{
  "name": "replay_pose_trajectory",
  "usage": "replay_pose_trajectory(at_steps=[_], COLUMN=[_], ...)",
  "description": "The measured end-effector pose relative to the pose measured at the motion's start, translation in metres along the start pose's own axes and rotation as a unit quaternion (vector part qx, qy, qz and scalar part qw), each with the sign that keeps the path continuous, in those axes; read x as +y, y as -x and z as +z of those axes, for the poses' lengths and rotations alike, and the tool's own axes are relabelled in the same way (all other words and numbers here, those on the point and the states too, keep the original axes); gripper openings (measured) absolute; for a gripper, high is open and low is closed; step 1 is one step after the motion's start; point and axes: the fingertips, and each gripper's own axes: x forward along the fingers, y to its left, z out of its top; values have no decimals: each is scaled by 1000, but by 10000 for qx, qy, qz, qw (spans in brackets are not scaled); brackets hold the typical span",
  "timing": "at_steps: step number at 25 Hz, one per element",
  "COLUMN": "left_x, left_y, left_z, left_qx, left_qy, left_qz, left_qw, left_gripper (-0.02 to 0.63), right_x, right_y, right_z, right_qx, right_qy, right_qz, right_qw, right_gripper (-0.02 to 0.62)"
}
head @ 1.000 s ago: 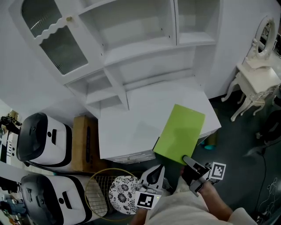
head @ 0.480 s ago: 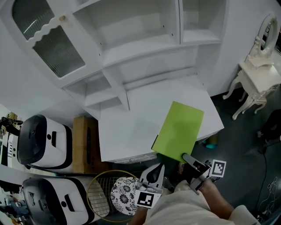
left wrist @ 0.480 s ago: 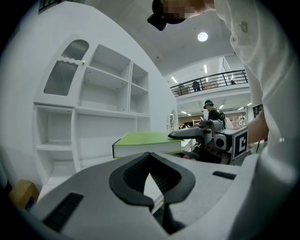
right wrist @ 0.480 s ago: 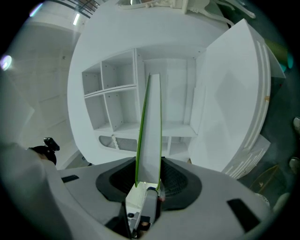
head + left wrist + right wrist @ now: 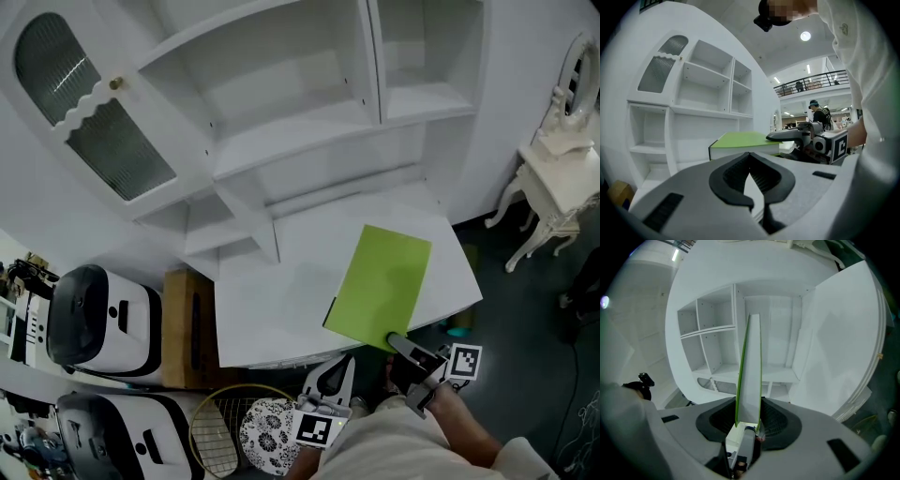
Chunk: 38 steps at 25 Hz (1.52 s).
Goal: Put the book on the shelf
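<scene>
A lime-green book (image 5: 380,281) lies flat over the front right of the white desk top (image 5: 272,291). My right gripper (image 5: 405,347) is shut on its near edge. In the right gripper view the book (image 5: 750,366) stands edge-on between the pads and points at the white shelf unit (image 5: 717,338). The shelf's open compartments (image 5: 281,89) rise behind the desk. My left gripper (image 5: 339,364) hangs low at the desk's front, jaws shut on nothing. From the left gripper (image 5: 750,157) I see the book (image 5: 740,139) and the right gripper (image 5: 811,138) beside it.
A glass-paned cabinet door (image 5: 89,112) stands open at upper left. Two white-and-black appliances (image 5: 94,314), a cardboard box (image 5: 183,314) and a racket (image 5: 225,436) sit on the floor at left. A white dressing table with a mirror (image 5: 562,159) stands at right.
The book and right gripper have edged slightly toward the shelf, with the grip the same. The left gripper has stayed low by the desk's front.
</scene>
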Motion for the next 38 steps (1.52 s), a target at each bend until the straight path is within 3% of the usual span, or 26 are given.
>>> replay_pose_trajectory(at_steps=[9, 18, 38], left_x=[4, 3, 45], left_y=[-56, -82, -71], left_z=[9, 6, 4], left_qx=[46, 185, 209], left_qy=[105, 119, 66], left_qz=[345, 562, 342], left_qw=[9993, 9982, 9992], left_gripper=[3, 3, 3], right_x=[-6, -10, -13], right_y=[-9, -14, -40], right_z=[54, 79, 68], right_qx=[224, 417, 117], right_qy=[-37, -109, -161], right_qz=[61, 43, -173], right_qw=[9997, 9991, 9997], right_gripper=[155, 155, 155])
